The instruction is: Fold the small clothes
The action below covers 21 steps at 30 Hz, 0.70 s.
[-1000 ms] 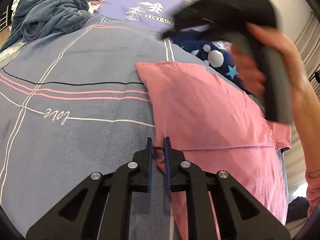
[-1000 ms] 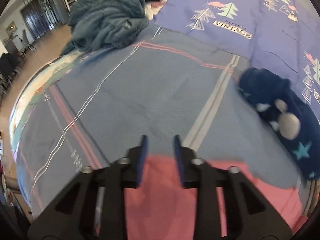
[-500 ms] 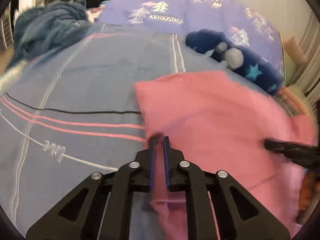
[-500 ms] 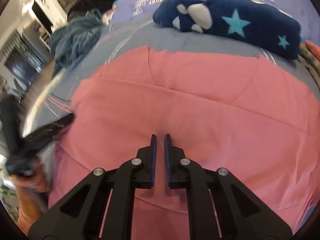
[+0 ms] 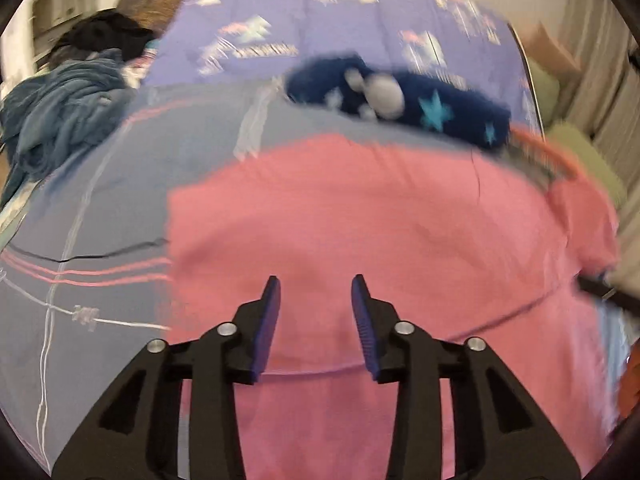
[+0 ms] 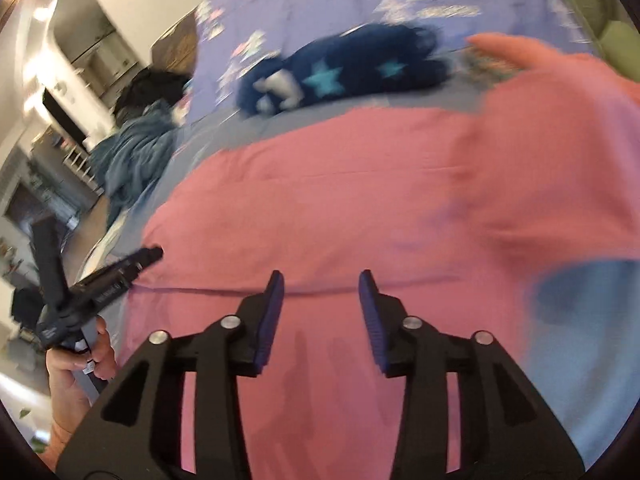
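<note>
Pink cotton garment (image 5: pixel 380 232) lies spread flat on the grey-blue bedspread with pink and white stripes (image 5: pixel 120 184), filling the lower middle of both wrist views. A horizontal fold seam crosses it just ahead of each gripper

Left gripper (image 5: pixel 316 292): jaws have just been opening, now stand apart over the pink cloth, nothing pinched between the blue pads. Right gripper (image 6: pixel 322 286): same, jaws just opened, gap clear, cloth lies below them, not held

Beyond the garment: dark navy plush toy with teal stars and white patches (image 5: pixel 400 96) sits near its far edge on the bedspread, purple duvet with tree prints (image 5: pixel 340 20) behind that. Crumpled blue-grey blanket heap (image 5: pixel 60 120) well off to the left, black clothing (image 5: pixel 108 36) just behind it

Right view only: the left gripper from outside at the garment's left edge, with the hand (image 6: pixel 76 368) holding its grip, plus a room with cabinets and lights at far left. A raised pink fold at upper right is blurred, can't tell what it is. Left view only: the striped pattern with white script, a green cushion (image 5: pixel 580 152) at the right rim, and a dark tip at the garment's right edge, cut off

Both frames are motion-blurred; garment type and near hem can't be made out, grippers cover the lower part
</note>
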Each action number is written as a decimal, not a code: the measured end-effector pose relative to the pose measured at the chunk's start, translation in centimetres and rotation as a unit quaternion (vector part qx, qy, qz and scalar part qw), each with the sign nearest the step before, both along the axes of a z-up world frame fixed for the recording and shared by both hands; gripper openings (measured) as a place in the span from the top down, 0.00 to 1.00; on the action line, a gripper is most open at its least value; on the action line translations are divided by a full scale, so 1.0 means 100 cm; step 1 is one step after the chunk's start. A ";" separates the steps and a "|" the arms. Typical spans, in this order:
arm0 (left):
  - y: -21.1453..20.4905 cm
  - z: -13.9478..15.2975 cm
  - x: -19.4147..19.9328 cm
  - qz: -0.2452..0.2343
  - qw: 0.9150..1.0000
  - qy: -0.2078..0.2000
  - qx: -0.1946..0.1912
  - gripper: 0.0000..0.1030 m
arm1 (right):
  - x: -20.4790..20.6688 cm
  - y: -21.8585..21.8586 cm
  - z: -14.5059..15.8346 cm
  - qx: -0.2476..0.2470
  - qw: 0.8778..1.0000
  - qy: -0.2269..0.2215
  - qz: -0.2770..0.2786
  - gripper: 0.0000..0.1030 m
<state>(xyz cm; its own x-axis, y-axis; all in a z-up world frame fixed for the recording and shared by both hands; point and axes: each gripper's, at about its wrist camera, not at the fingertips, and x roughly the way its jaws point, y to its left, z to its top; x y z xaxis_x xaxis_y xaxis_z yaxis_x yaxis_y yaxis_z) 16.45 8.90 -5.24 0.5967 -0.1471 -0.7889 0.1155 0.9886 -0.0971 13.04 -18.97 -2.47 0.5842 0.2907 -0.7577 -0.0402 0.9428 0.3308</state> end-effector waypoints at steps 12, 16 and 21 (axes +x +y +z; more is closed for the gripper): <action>-0.070 0.041 -0.034 -0.045 0.996 -0.072 0.019 0.53 | -0.091 -0.171 -0.005 0.091 0.971 -0.035 -0.218 0.32; -0.083 0.041 -0.036 -0.046 0.997 -0.066 -0.001 0.50 | -0.093 -0.240 -0.034 0.234 0.926 -0.025 -0.294 0.27; -0.088 0.036 -0.034 -0.046 0.997 -0.055 0.013 0.50 | -0.108 -0.322 -0.064 0.321 0.864 -0.036 -0.386 0.27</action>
